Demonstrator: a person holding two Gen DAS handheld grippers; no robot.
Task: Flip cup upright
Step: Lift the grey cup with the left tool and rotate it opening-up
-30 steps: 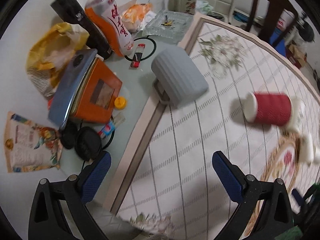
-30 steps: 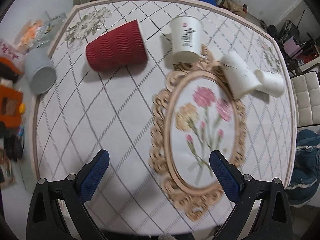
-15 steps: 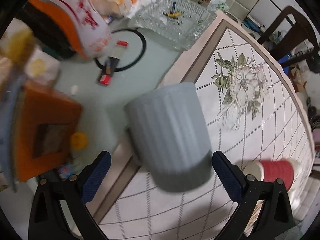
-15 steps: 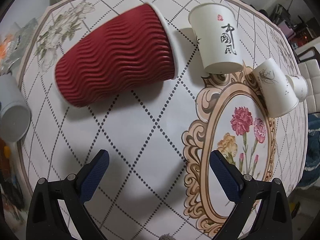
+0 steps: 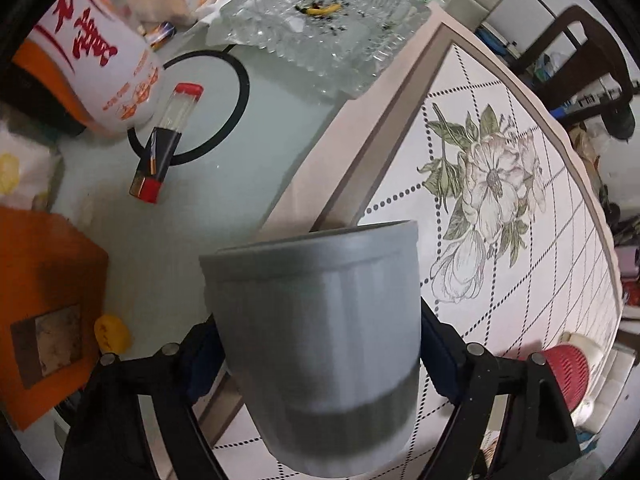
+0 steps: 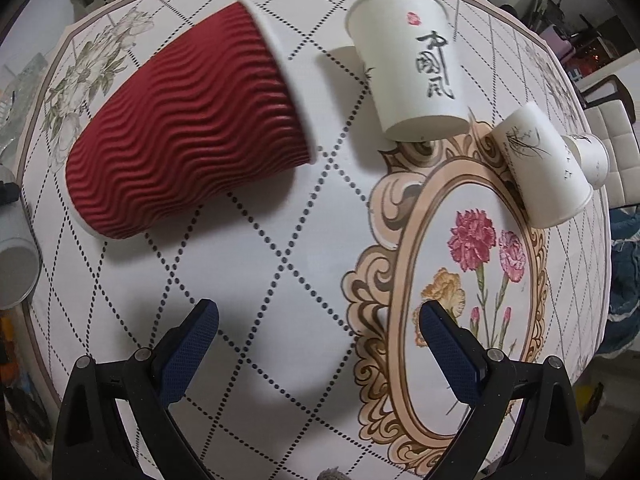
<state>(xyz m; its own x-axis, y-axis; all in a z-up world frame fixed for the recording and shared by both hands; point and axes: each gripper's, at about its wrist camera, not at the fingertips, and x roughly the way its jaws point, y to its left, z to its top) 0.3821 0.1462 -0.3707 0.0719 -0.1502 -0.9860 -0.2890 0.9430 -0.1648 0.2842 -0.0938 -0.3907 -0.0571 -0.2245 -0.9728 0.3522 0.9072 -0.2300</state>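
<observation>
A grey ribbed cup (image 5: 320,340) lies on its side at the tablecloth's edge and fills the space between the fingers of my left gripper (image 5: 320,344); the blue pads press its sides. The same cup shows at the left edge of the right wrist view (image 6: 16,272). A red wavy paper cup (image 6: 188,140) lies on its side ahead of my right gripper (image 6: 318,336), which is open and empty above the cloth. It also shows small in the left wrist view (image 5: 568,364).
A white printed paper cup (image 6: 416,84) stands upside down, with two more white cups (image 6: 544,164) lying to its right. Beside the cloth sit a glass ashtray (image 5: 320,28), a lighter (image 5: 160,152), a white and orange bottle (image 5: 96,68) and an orange box (image 5: 44,296).
My left gripper moved forward onto the grey cup and its fingers closed in against the cup's sides. My right gripper came closer to the red cup and stayed open.
</observation>
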